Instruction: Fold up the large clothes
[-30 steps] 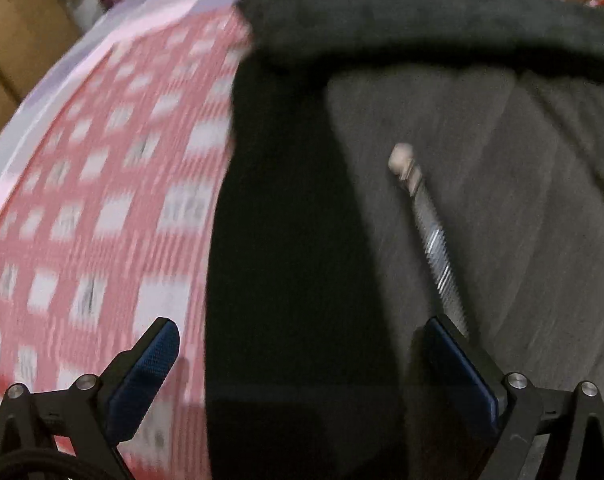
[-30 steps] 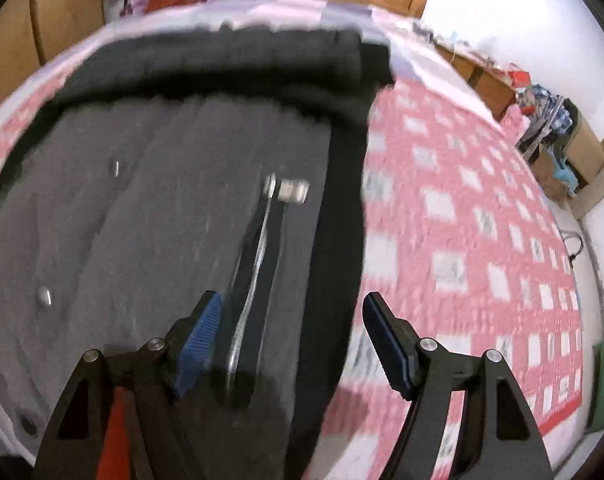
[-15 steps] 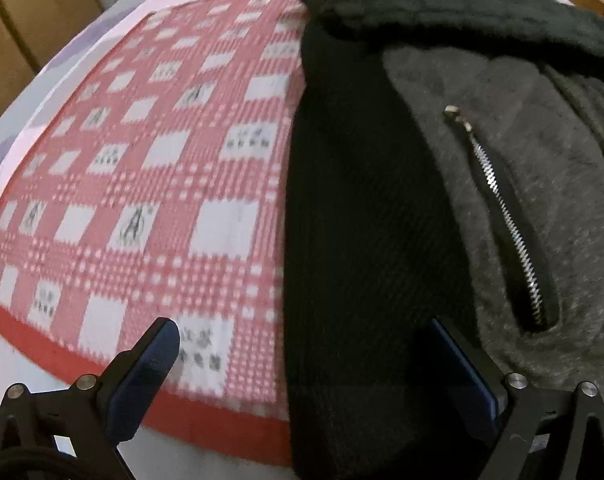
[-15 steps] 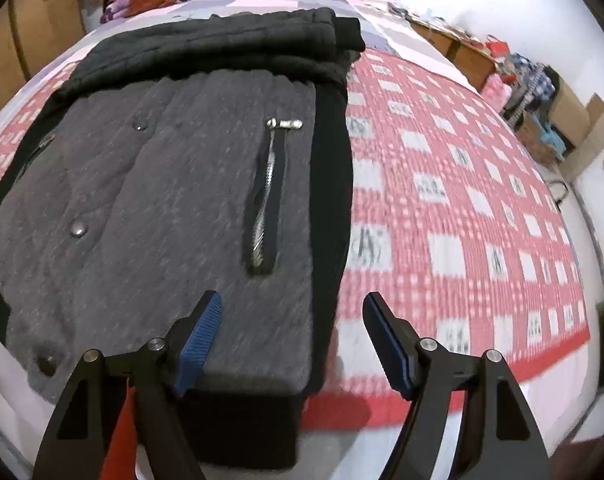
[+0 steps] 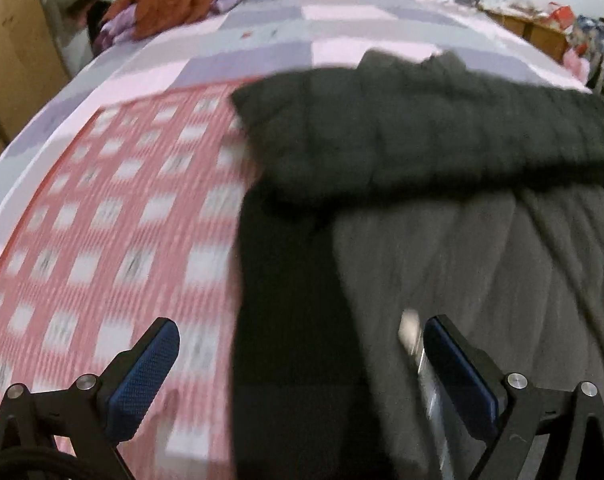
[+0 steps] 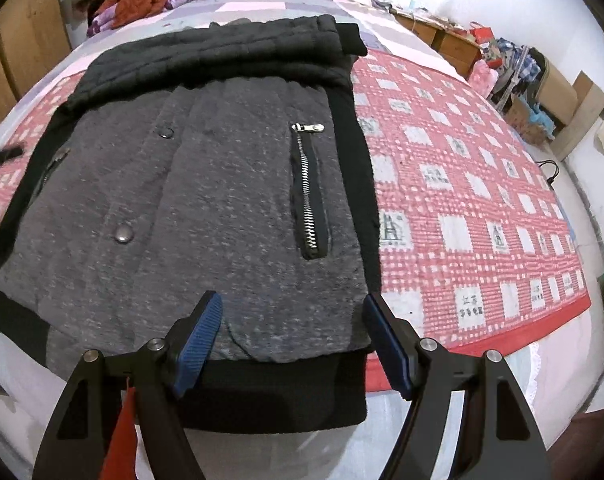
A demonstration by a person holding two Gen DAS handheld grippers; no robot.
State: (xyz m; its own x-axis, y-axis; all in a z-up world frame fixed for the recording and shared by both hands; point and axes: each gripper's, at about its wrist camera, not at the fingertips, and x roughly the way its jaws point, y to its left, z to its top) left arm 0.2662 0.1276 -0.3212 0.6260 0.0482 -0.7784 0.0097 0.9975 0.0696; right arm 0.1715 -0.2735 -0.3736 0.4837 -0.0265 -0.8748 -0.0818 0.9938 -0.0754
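Both grippers backed off, jacket half-folded
Left gripper (image 5: 294, 364) and right gripper (image 6: 292, 344), spread and empty, have lifted off the jacket (image 6: 206, 208); its near hem likely folds next.

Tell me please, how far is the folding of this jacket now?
Partly done: the jacket lies flat on the bed cover, its black sleeves folded across the top. In hand: nothing; the left tongs and right tongs are open and empty above it. Left: likely folding the hem up towards the sleeves.
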